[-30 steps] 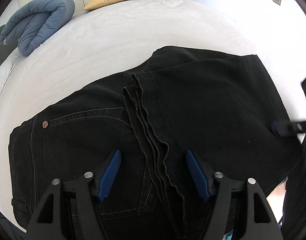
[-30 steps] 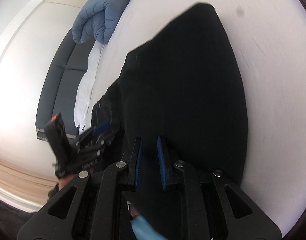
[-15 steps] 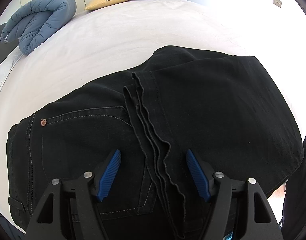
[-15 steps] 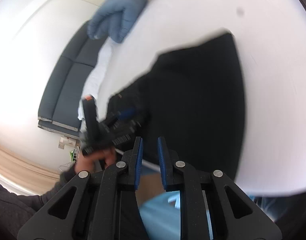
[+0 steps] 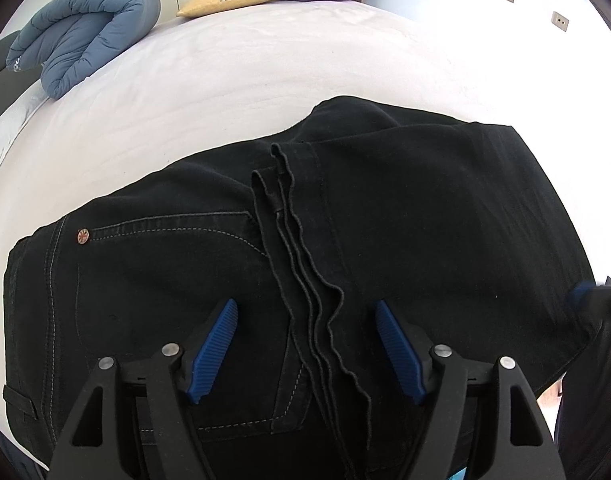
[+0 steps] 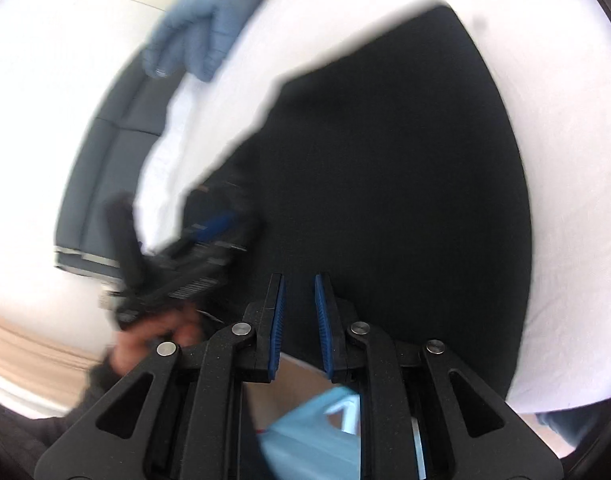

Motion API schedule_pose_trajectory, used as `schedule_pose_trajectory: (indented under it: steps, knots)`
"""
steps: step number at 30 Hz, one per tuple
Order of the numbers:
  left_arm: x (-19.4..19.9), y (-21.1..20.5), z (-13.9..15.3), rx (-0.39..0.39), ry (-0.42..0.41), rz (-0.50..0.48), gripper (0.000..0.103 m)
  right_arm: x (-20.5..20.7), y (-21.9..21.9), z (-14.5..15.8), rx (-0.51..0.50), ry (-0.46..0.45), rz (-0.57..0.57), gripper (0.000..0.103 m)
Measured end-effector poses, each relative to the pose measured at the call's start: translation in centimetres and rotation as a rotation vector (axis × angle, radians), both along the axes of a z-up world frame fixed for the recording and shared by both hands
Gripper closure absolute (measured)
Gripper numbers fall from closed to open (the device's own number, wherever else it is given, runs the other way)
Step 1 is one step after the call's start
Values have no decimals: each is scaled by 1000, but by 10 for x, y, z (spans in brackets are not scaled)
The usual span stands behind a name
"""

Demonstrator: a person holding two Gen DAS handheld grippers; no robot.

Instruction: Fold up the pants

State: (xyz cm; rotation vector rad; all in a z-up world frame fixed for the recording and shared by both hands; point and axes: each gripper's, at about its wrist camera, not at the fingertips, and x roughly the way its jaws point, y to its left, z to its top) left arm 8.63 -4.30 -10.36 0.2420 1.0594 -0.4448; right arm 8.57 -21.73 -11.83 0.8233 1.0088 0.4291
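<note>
The black denim pants (image 5: 345, 240) lie folded on the white bed sheet (image 5: 265, 80), their stacked hems between the left gripper's (image 5: 305, 352) spread, still-opening, empty jaws. The right gripper (image 6: 297, 320), jaws narrow and holding nothing, has drawn back past the fold's near edge, suggesting this fold is laid.

Both wrist views close above the bed (image 5: 265, 80), steeply downward, sharing pants (image 5: 385, 220).
</note>
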Motion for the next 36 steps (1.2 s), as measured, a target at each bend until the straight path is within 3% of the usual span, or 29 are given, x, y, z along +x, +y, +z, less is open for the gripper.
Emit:
schedule_pose_trajectory:
  steps: [4, 5, 7, 9, 12, 16, 19, 21, 23, 24, 26, 29, 30, 32, 33, 34, 36]
  knots:
    - [0, 3, 1, -15, -5, 11, 29, 8, 0, 20, 10, -52, 34, 88]
    - [0, 5, 2, -25, -8, 16, 29, 13, 0, 13, 14, -30, 34, 88]
    - [-2, 11, 3, -56, -11, 32, 29, 24, 3, -23, -10, 123, 34, 90]
    - [-7, 23, 9, -105, -4, 69, 29, 21, -2, -33, 39, 111, -10, 93]
    - [-18, 62, 24, -240, 0, 197, 23, 19, 3, -17, 8, 125, -14, 89]
    - [-39, 138, 41, -435, -36, 434, 14, 19, 16, 25, 37, -7, 39, 88]
    - [-51, 197, 50, -540, -64, 604, 13, 34, 26, 32, 69, -46, 71, 88]
    - [-57, 229, 54, -576, -87, 697, 8, 48, 28, 17, 74, -3, 51, 88]
    - [-62, 259, 48, -625, -83, 786, 6, 61, 26, -16, 42, 139, 16, 91]
    - [-63, 272, 41, -650, -62, 822, 6, 63, 23, -30, 80, 165, -14, 95]
    - [-63, 286, 27, -683, -14, 871, 6, 62, 21, -23, 103, 155, -36, 90]
    - [-59, 297, 7, -752, 38, 909, 6, 66, 33, 4, 85, 128, 17, 89]
    - [-55, 299, 1, -776, 58, 912, 6, 69, 36, 11, 93, 110, 42, 87]
    - [-50, 299, -6, -803, 79, 910, 6, 79, 45, 26, 99, 75, 71, 61]
    - [-45, 299, -8, -808, 81, 910, 4, 86, 51, 33, 102, 64, 73, 31]
    - [-42, 300, -9, -816, 76, 906, 2, 91, 55, 38, 114, 54, 61, 18]
    - [-42, 297, -11, -833, 77, 904, 1, 106, 63, 42, 128, 45, 40, 18]
